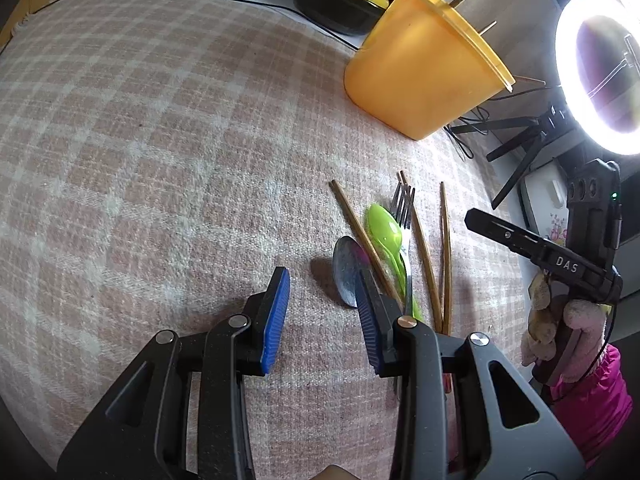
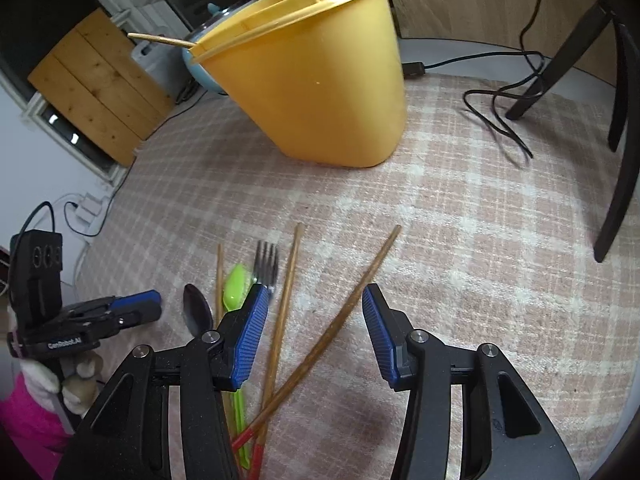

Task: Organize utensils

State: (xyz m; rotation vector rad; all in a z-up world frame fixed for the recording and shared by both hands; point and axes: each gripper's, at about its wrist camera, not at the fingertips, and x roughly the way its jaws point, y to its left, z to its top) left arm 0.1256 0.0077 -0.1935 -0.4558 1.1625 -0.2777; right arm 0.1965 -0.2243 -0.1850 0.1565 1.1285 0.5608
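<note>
Now we hold our right gripper (image 2: pixel 312 332) low over the checked cloth (image 2: pixel 460 240), its blue pads parted with a brown chopstick (image 2: pixel 352 312) slanting between them, touched by neither. Fork (image 2: pixel 267 266), green spoon (image 2: pixel 236 286) and metal spoon (image 2: pixel 196 312) lie just left of it. Our left gripper (image 1: pixel 320 320) gapes over bare cloth beside the metal spoon. Beyond stands the yellow container (image 2: pixel 320 80).

Checked cloth (image 1: pixel 160 140) carries yellow tub (image 1: pixel 416 76) (upright) and loose utensils (image 1: pixel 396 240).
</note>
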